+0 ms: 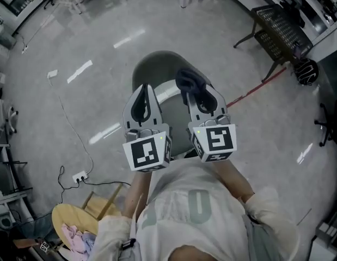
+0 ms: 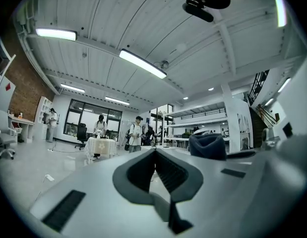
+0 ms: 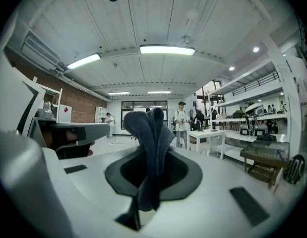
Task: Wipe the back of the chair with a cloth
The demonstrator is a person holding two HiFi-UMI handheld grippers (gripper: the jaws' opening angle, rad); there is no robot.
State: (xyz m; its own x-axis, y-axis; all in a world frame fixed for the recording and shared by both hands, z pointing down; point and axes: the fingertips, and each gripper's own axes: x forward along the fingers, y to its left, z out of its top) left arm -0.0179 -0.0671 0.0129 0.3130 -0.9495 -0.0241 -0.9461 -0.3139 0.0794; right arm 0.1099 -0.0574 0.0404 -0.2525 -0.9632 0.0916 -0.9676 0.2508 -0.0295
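One chair stands on the floor, under two raised tools. The right hand-held gripper is clamped on the single dark blue cloth. The left hand-held gripper has its jaws together, holding nothing.

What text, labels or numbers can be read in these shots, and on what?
No text reads cleanly in any view.
Shirt: large pale print, creased, not legible.
Left cube and right cube: square marker patterns only, no letters or digits.
Wall sign: a red diamond, too small to read.
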